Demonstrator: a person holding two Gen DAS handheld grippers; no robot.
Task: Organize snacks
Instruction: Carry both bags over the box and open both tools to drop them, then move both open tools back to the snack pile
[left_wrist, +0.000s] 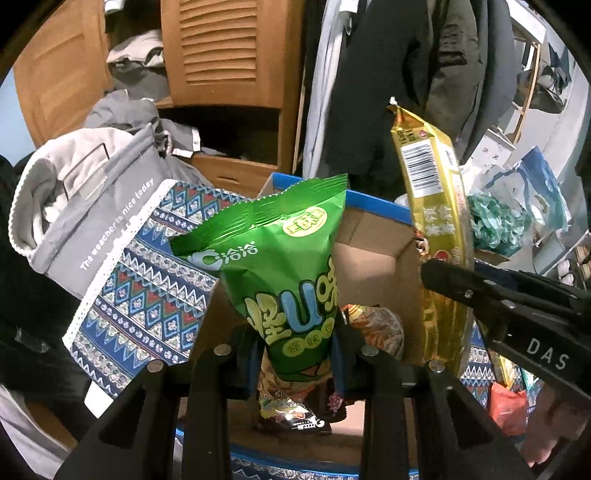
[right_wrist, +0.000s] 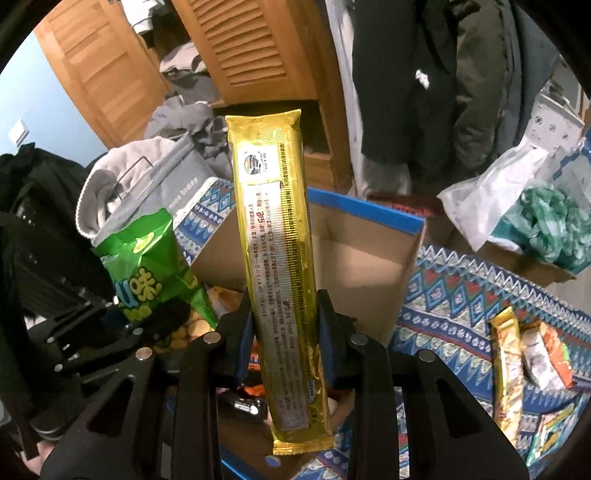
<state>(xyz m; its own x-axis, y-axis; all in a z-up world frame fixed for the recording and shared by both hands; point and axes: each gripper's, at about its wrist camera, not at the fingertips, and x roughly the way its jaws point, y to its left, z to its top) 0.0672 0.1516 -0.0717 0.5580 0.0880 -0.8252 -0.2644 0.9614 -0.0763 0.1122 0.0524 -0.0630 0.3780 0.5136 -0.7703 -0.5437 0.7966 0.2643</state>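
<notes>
Ideally, with the left gripper (left_wrist: 297, 354) clamped on the green bag (left_wrist: 273, 258) and the right gripper (right_wrist: 284, 339) on the gold packet (right_wrist: 275, 258), both over the cardboard box (left_wrist: 373, 258), lower each upright before letting go.

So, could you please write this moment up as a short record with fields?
left gripper: shut on green snack bag, held over the box
right gripper: shut on long gold packet, upright above the box
cardboard box: open, blue rim, some snacks already inside
patterned cloth: under the box
left to sort: more packets lying on the cloth
</notes>
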